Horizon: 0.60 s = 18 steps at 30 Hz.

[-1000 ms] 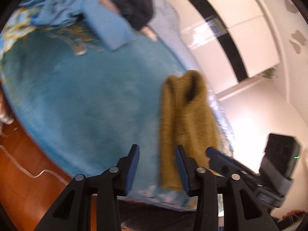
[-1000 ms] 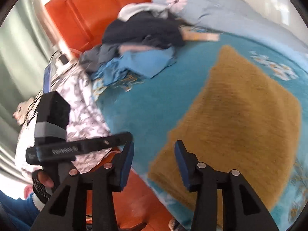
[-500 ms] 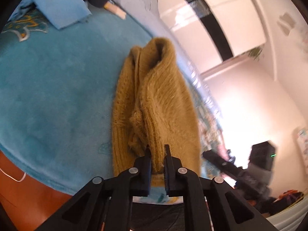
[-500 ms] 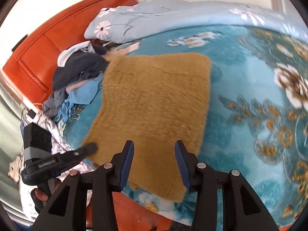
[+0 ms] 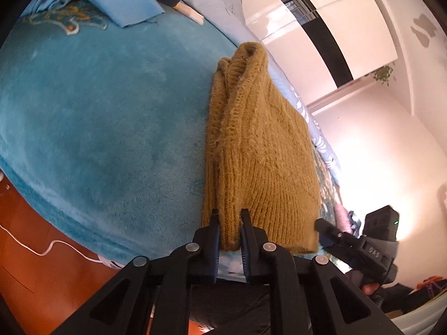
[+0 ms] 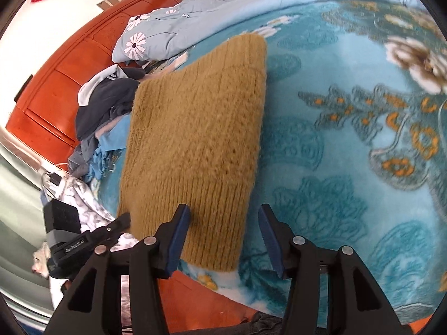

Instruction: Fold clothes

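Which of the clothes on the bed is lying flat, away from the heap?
The mustard knitted sweater, spread alone on the teal blanket; the dark and light-blue clothes are heaped by the headboard.

The mustard sweater hides part of the clothes pile behind it. In the left wrist view that pile is cut off by the top edge, and the blanket's far flowers blur.

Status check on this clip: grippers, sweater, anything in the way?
Left gripper pinching mustard sweater hem. Right gripper open at near corner, just widened. Clothes pile beyond, not blocking.
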Each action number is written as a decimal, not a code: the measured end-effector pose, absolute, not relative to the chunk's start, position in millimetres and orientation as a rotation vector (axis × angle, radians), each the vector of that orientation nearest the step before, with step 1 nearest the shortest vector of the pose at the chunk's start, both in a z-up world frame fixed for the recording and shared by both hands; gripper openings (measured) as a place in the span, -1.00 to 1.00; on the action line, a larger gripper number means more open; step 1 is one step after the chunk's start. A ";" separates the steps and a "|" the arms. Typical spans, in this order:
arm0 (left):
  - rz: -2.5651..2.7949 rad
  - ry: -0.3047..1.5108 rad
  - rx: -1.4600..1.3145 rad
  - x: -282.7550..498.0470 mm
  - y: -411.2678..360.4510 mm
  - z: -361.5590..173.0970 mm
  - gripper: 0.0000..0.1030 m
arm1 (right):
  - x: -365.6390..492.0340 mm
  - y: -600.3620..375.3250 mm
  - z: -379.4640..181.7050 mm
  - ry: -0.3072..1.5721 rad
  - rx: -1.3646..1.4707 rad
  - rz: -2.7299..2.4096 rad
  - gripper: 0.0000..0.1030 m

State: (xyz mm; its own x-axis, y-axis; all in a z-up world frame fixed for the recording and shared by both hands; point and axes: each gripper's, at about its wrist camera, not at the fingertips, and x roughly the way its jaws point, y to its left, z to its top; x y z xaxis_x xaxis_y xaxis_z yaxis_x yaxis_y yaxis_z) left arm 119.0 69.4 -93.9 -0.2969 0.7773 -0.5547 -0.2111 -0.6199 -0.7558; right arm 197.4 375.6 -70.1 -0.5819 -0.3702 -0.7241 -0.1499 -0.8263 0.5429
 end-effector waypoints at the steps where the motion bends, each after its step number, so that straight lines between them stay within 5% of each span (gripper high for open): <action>1: 1.965 -0.759 -1.294 118.6 68.7 -94.9 -0.69 | 196.2 375.3 -74.1 -0.900 1.359 -2.511 0.02; 8: 1.966 -0.750 -1.302 123.0 66.9 -88.6 -0.66 | 193.4 371.7 -90.1 -1.050 1.309 -2.398 0.06; 10: 1.957 -0.753 -1.304 120.9 67.4 -87.7 -0.55 | 195.1 374.2 -89.7 -1.093 1.270 -2.381 -0.40; 13: 1.957 -0.740 -1.304 120.0 68.1 -82.9 -0.22 | 197.2 388.1 -85.5 -1.174 1.197 -2.339 -0.53; 18: 1.977 -0.720 -1.287 121.7 63.7 -73.6 0.00 | 190.9 441.2 -57.8 -1.108 1.213 -2.451 -0.55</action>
State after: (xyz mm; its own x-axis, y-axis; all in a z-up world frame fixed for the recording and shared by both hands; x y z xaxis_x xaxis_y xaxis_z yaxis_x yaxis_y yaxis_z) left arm 121.7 63.7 -73.6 -0.2961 0.7720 -0.5625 -0.2292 -0.6291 -0.7428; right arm 190.9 441.2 -57.8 -0.6471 -0.4633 -0.6055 -0.1487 -0.7023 0.6962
